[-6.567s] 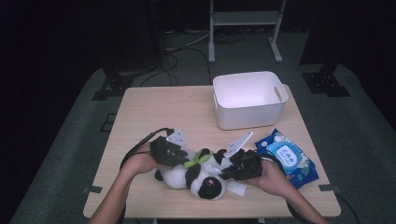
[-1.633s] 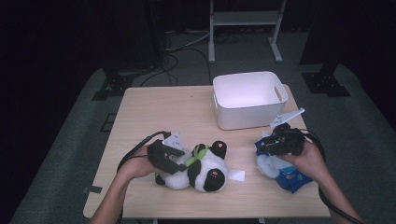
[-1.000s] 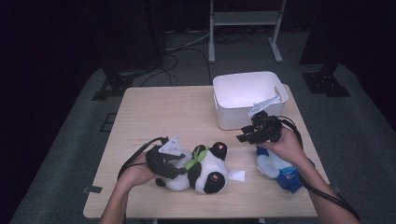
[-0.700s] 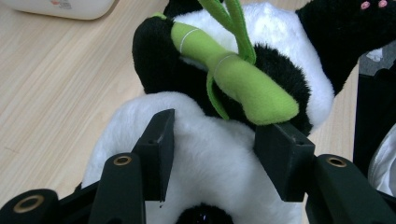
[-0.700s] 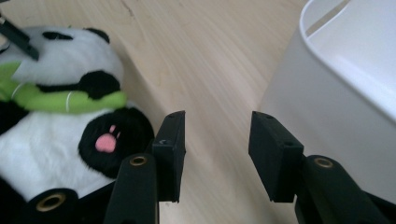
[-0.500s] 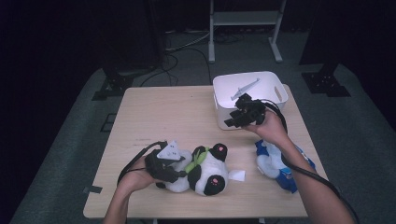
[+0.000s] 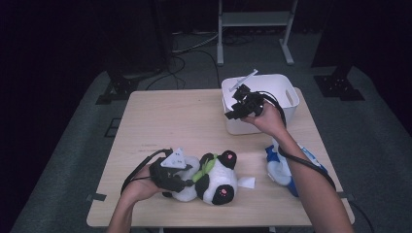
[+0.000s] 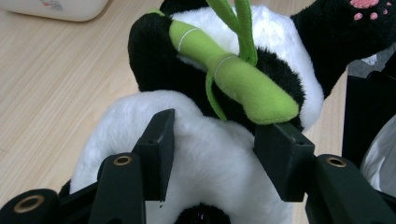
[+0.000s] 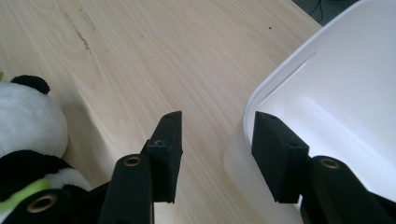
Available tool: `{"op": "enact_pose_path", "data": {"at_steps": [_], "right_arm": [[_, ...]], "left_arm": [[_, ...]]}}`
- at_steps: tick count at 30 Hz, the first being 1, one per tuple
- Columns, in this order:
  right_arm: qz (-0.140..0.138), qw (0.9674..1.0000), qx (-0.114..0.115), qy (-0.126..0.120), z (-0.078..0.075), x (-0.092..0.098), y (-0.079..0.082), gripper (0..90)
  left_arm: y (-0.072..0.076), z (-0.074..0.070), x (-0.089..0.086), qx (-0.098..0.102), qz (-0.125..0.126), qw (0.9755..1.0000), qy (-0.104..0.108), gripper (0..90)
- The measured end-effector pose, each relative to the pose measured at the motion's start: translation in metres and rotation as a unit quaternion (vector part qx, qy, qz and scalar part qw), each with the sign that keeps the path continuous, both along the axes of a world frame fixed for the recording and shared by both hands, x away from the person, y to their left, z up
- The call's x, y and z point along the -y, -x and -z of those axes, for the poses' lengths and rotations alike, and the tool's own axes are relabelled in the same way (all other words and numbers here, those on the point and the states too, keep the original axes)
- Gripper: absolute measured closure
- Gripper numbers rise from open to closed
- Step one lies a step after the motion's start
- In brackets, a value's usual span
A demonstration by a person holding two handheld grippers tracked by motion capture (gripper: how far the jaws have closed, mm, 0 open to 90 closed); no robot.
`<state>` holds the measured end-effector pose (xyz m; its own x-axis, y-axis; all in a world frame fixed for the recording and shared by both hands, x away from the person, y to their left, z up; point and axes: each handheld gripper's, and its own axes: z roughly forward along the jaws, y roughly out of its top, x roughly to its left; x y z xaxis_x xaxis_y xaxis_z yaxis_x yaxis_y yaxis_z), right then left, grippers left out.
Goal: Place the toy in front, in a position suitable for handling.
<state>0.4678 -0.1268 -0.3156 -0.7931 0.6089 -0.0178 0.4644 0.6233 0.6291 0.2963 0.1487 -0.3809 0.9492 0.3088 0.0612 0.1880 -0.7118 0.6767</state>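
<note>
Landmark: white bin (image 7: 282, 92), far right part of the table (image 7: 170, 121).

Right gripper (image 7: 232, 109) hangs over the bin's near-left corner. In the right gripper view the bin's rim (image 9: 261, 100) runs up between the two jaws: one jaw over bare table, the other over the bin's inside. Jaws have just been opening; nothing lies between them but the rim below. They stand open and empty.

Left gripper (image 7: 182, 182) is well apart from the bin, toward the table's near edge, jaws closed on the white body of the plush panda (image 7: 214, 179); the left gripper view shows both jaws pressed into the fur (image 8: 210, 158), green bamboo piece (image 8: 233, 77) just beyond.

Panda's long axis runs roughly along the table's near edge. Judgement: the bin lies up and right of the panda, so the left hand, already holding it, is better placed for the carry.
</note>
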Motion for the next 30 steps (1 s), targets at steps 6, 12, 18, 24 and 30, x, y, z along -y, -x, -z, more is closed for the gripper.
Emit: {"op": "enact_pose_path", "data": {"at_steps": [6,12,18,24,30], "right_arm": [[0.004,1.0,0.006,0.003,-0.006,-0.003,-0.003,52.0],[0.016,0.9999,-0.001,0.006,-0.007,0.004,-0.01,53.2],[0.008,0.9995,-0.022,0.023,0.001,0.001,-0.014,59.6],[0.004,0.9994,-0.02,0.028,0.006,-0.008,-0.014,65.9],[-0.013,0.9995,-0.027,0.011,0.007,-0.017,-0.009,69.3]], "left_arm": [[0.0,0.0,-0.002,-0.004,0.002,1.0,0.006,47.5],[-0.001,0.001,-0.002,-0.006,0.001,0.9999,0.01,47.5],[-0.001,0.001,-0.003,-0.006,0.004,0.9999,0.009,47.6],[-0.001,0.001,-0.004,-0.007,0.004,0.9999,0.012,47.5],[-0.001,0.001,-0.004,-0.007,0.005,0.9999,0.013,47.5]]}}
